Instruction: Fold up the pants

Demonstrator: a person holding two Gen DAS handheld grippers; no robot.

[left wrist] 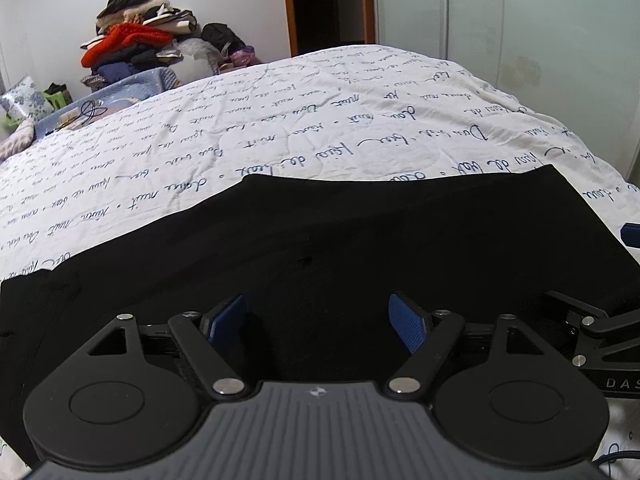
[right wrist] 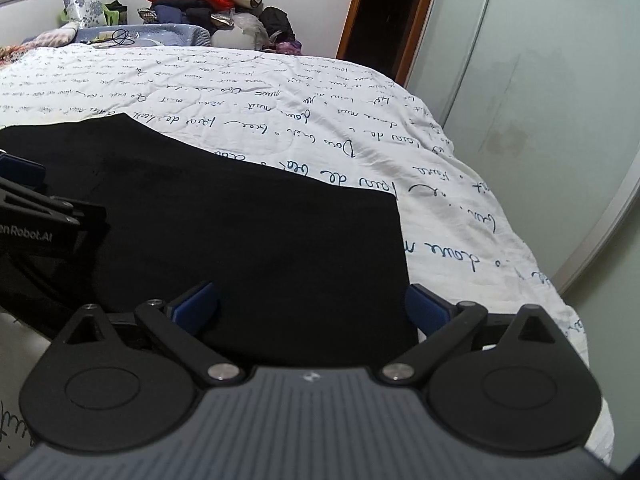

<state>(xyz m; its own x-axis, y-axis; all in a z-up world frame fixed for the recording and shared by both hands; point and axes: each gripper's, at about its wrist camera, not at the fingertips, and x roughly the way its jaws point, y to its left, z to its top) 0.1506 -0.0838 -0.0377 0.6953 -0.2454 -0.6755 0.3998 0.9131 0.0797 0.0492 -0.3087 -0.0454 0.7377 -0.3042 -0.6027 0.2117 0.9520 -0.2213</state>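
Here, the black pants [left wrist: 320, 248] lay flat on the bed, spread over a white quilt [left wrist: 280, 128] printed with dark cursive script. In the left wrist view they filled the lower middle of the frame as a wide dark band, with their far edge running across the centre. The left hand-held gripper [left wrist: 320, 322] sat at the bottom centre, its 2 blue pads [left wrist: 406, 320] spread wide apart over the black cloth and closed on nothing. Whether the pads touched the fabric could not be told.

In the right wrist view the pants [right wrist: 248, 232] occupied the lower left and centre, and their straight side edge ran down the frame just left of the right-hand pad. The right hand-held gripper [right wrist: 312, 304] was also wide open and held nothing: its left pad [right wrist: 196, 304] was over the black cloth, while the other was at or just past the pants' edge, over the quilt [right wrist: 440, 200]. The left hand-held gripper [right wrist: 24, 200] showed at the left edge of this view, over the pants.

A heap of clothes [left wrist: 140, 40] with a red garment stood beyond the bed at the upper left of the left wrist view, beside a dark doorway [left wrist: 328, 0]. A pale wardrobe door [right wrist: 540, 100] filled the right of the right wrist view.
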